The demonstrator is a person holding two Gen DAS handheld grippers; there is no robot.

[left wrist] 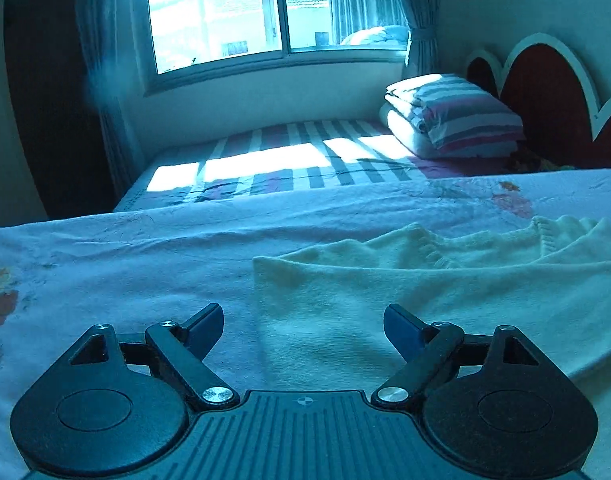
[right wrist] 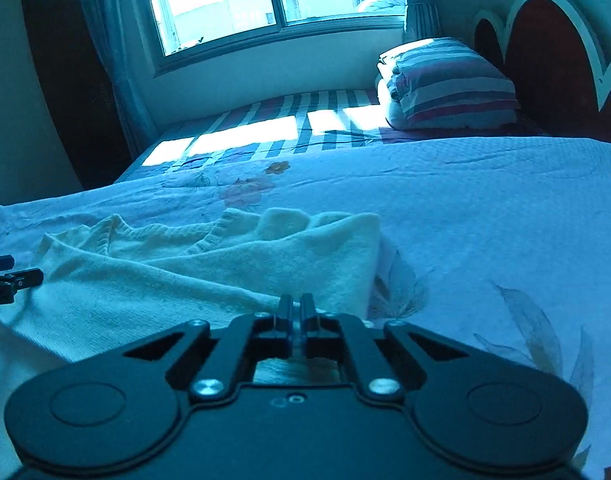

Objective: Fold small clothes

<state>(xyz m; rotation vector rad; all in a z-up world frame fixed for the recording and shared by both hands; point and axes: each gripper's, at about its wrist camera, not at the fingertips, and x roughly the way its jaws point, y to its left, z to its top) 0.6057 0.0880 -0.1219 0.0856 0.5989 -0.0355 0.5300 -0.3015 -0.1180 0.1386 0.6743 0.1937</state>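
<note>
A cream knitted sweater [left wrist: 425,280] lies rumpled on the pale floral bedsheet [left wrist: 125,264], its ribbed neckline toward the far side. My left gripper [left wrist: 301,316] hovers open and wide over the sweater's left edge, with nothing pressed between its fingers. In the right wrist view the sweater [right wrist: 185,272] spreads from the left, its right side folded over in a raised hump. My right gripper [right wrist: 297,302] sits at the near edge, its fingers almost together, and a fabric ridge runs straight into them. One finger [right wrist: 21,278] of the left gripper shows at the left edge.
A folded striped quilt [left wrist: 453,116] rests by the red and white headboard [left wrist: 545,100] at the far right. Beyond the floral sheet is a striped sheet [left wrist: 289,160] lit by the window [left wrist: 241,12]. A dark wardrobe [left wrist: 45,100] stands at the left.
</note>
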